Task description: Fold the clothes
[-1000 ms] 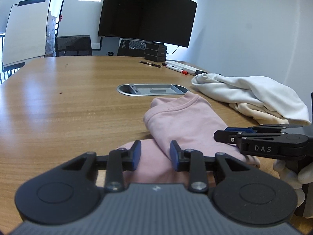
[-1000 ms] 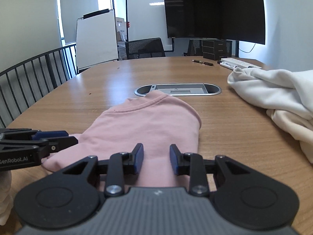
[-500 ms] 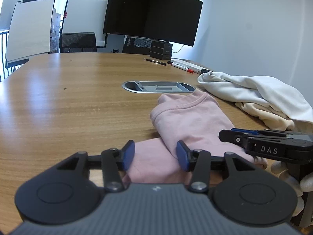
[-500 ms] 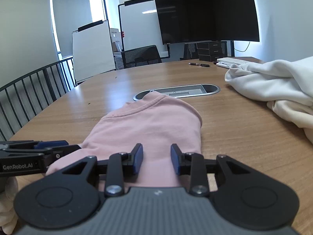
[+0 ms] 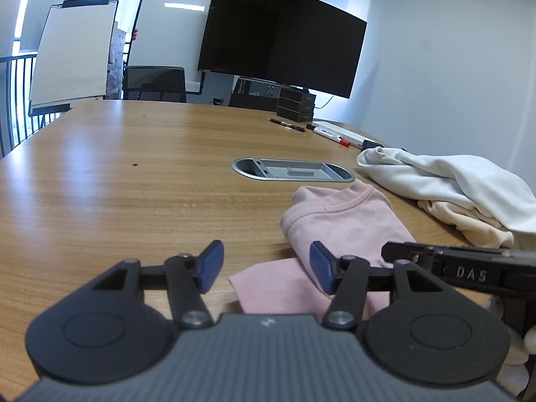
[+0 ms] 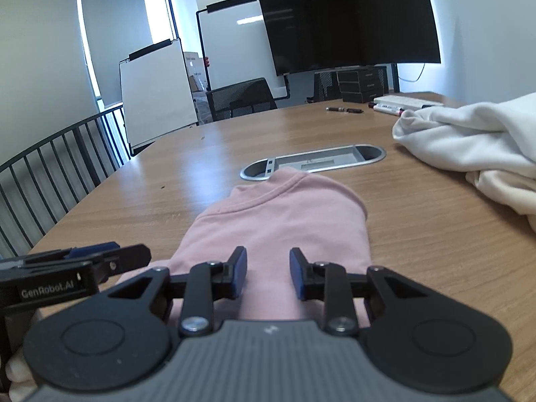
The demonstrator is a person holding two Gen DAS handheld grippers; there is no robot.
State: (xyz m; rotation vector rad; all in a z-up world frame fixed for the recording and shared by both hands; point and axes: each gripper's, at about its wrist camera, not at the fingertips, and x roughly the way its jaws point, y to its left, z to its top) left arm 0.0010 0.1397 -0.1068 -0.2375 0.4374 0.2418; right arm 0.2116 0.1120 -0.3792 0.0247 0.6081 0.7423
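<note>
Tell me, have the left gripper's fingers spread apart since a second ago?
Yes. The left gripper has just been opening; its fingers now straddle bare table beside the pink shirt, gripping nothing.

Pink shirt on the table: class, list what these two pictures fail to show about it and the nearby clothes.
- Pink shirt: near hem hidden behind the right gripper, right wrist view.
- Its right part: covered by the right gripper's arm, left wrist view.
- White clothes: cut off by the right edge, both views.
- Left gripper: open.
</note>
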